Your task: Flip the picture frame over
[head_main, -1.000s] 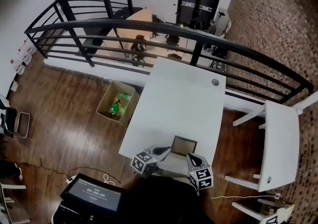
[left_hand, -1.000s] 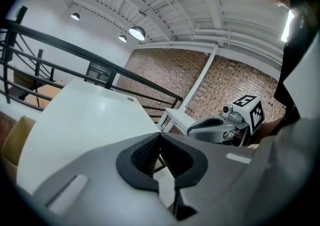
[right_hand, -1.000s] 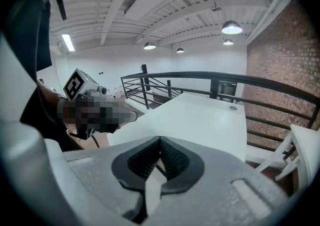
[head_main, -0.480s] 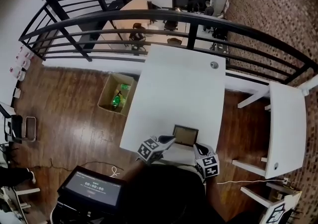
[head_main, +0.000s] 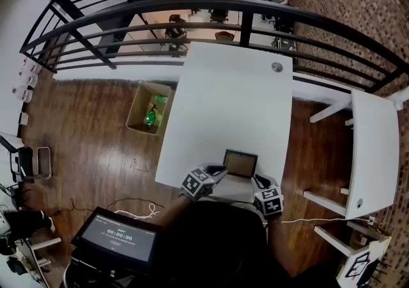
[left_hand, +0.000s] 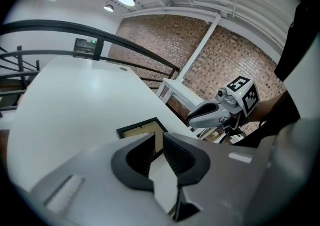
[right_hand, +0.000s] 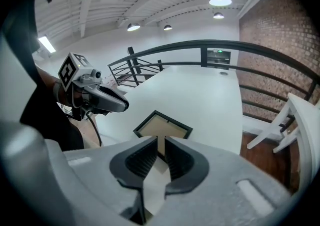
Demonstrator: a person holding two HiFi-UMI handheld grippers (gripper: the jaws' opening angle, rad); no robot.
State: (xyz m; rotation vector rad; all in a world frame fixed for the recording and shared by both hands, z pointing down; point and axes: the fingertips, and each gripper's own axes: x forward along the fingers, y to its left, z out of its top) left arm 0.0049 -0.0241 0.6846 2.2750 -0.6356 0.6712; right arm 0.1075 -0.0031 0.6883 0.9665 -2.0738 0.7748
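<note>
One picture frame (head_main: 241, 163) lies flat by the white worktop's (head_main: 230, 98) near edge (one cardboard box (head_main: 146, 116) on the floor beside); two grippers flank it, left gripper (head_main: 220, 170) and right gripper (head_main: 257, 179), jaws just opened to a narrow gap, nothing between them

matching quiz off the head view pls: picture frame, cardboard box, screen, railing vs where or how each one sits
Things:
1. picture frame
2. cardboard box
3. screen
4. railing

Places and states:
A. black, curving past the far end of the table
B. open-topped, on the wood floor left of the table
C. lying flat near the table's near edge
D. lit, at the bottom left of the head view

Pairs: 1-C, 2-B, 3-D, 4-A
</note>
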